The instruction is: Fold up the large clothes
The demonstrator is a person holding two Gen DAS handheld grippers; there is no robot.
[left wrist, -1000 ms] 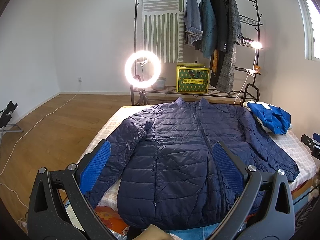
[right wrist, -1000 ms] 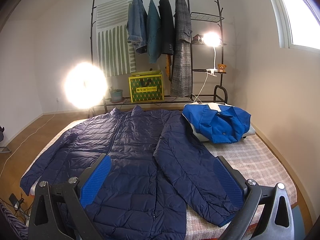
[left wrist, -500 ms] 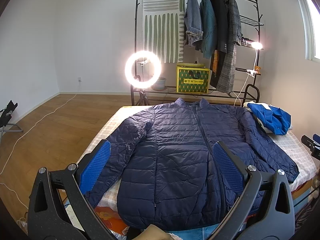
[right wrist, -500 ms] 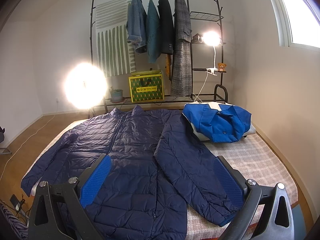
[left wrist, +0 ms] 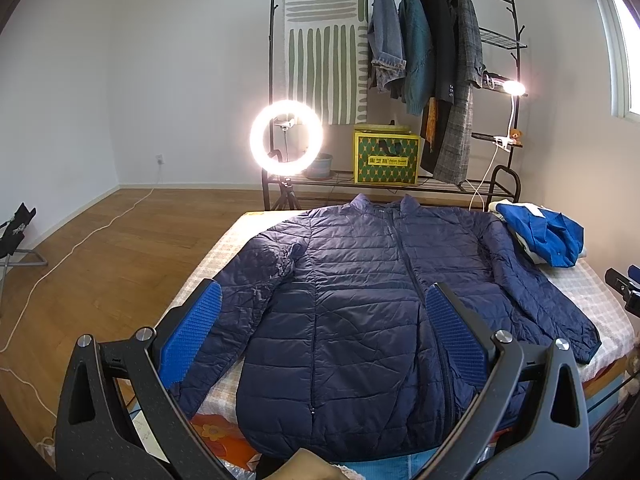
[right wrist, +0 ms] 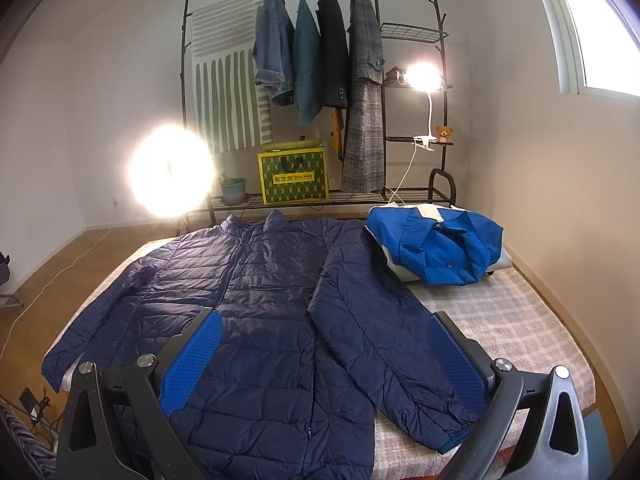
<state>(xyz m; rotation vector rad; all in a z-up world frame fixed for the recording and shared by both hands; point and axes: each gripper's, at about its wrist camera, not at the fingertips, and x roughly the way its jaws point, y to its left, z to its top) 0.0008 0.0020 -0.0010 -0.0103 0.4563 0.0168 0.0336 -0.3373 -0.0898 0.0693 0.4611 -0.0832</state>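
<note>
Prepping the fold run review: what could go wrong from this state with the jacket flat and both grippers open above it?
1. The navy jacket's sleeve lies close beside the blue garment; folding it inward may drag that along.
2. The hem reaches the bed's near edge, so a pull could slide it off.
3. The quilted fabric looks slick; the left gripper or right gripper may pinch one layer only.

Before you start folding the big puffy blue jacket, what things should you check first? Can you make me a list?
1. Navy puffer jacket lies flat, front up, on the bed: ok.
2. Both sleeves spread out to the sides: ok.
3. Zipper closed: cannot tell.
4. Left gripper open and holding nothing: ok.
5. Right gripper open and holding nothing: ok.
6. Bright blue garment clear of the jacket: not ok, it sits against the far sleeve's shoulder.
</note>
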